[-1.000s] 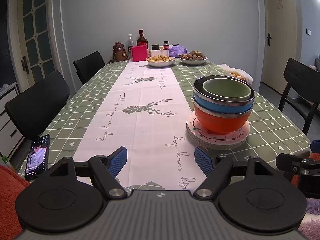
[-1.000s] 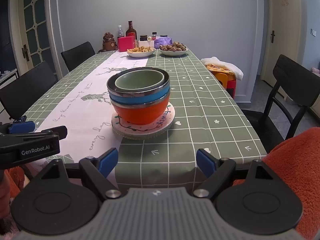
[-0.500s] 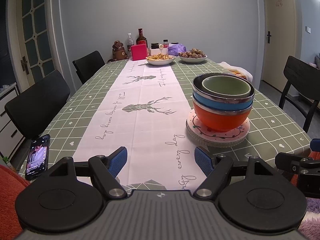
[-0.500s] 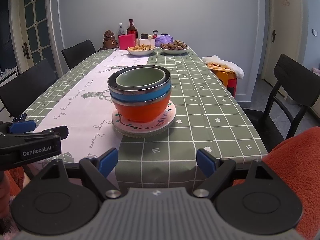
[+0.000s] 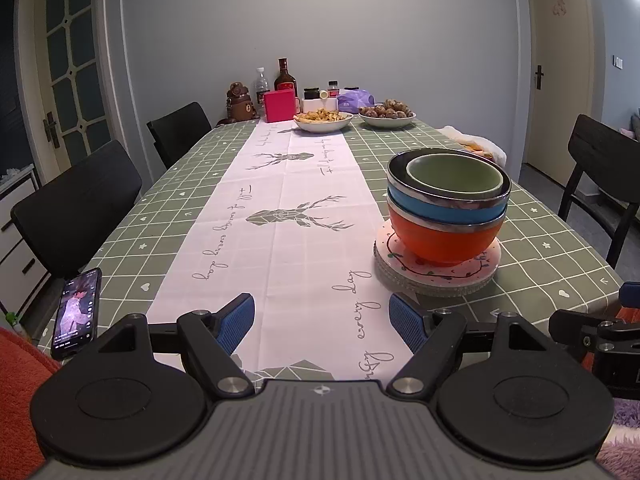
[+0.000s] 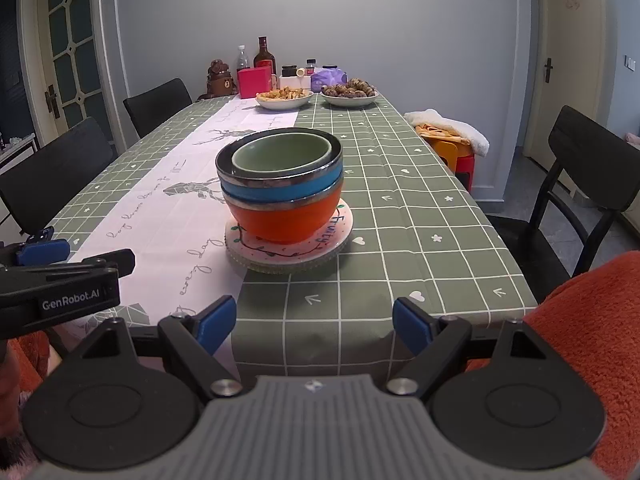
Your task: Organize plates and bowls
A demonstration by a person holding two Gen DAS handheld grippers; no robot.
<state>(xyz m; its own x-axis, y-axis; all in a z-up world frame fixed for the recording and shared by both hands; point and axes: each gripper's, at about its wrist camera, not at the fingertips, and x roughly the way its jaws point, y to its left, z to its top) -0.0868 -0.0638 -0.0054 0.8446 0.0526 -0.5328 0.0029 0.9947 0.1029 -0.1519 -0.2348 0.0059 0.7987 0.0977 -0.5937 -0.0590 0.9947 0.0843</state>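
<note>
The left claw (image 5: 322, 322) is released, its two blue-padded fingers (image 5: 236, 320) spread wide with nothing between them, held at the near edge of the bench over the pale runner. The right claw (image 6: 315, 322) is likewise released and empty, its blue pads wide apart, held at the near edge over the green cloth.

A long bench (image 5: 532, 236) runs away toward a grey wall, covered in a green checked cloth with a pale runner (image 5: 288, 216) printed with deer and script down its middle. Black chairs (image 5: 80, 204) stand along the left side, and another black chair (image 6: 588, 184) on the right.

The task's things sit together on the near part of the bench, ahead of both claws, to the right of the runner. A stack of round plates (image 5: 438, 276), the top one pink with a vine pattern, lies flat on the cloth. On it stands a nest of bowls: an orange bowl (image 5: 440, 240) at the bottom, a blue bowl (image 5: 440, 209) inside that, a dark metal-rimmed bowl (image 6: 276, 176) next, and a small green bowl (image 5: 454, 174) on top.

At the far end are two white dishes of food (image 5: 323, 120), a pink box (image 5: 279, 106), a dark bottle (image 5: 285, 80) and a brown bear figure (image 5: 239, 102). A phone (image 5: 76, 314) with a lit screen lies at the bench's near left edge.
</note>
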